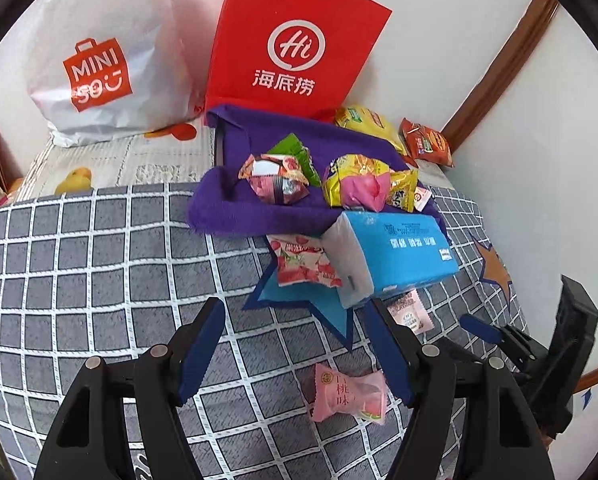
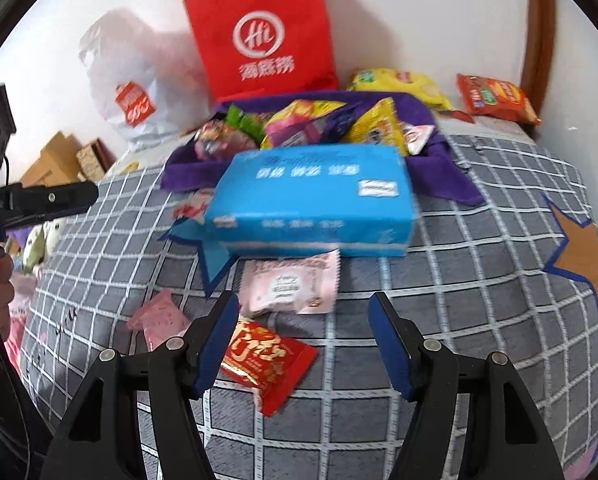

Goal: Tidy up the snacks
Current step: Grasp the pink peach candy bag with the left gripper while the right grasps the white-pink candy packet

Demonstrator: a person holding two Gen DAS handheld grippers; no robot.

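Snacks lie on a grey checked blanket [image 1: 99, 264]. A purple cloth [image 1: 235, 208] holds several wrapped snacks, among them a pink-and-yellow pack [image 1: 359, 184]. A blue tissue pack [image 1: 395, 256] rests at its near edge. My left gripper [image 1: 299, 352] hangs open over the blanket, and a pink peach candy [image 1: 349, 398] lies just below its right finger. My right gripper [image 2: 305, 340] is open too. A red packet [image 2: 267, 360] lies by its left finger, and a pink-white packet [image 2: 291, 286] sits just ahead, in front of the tissue pack [image 2: 315, 196].
A red paper bag [image 1: 295, 44] and a white plastic bag [image 1: 99, 60] lean on the wall behind the cloth. A yellow chip bag [image 2: 403, 84] and an orange packet [image 2: 495, 98] lie at the back right. Boxes [image 2: 59, 160] are stacked at the far left.
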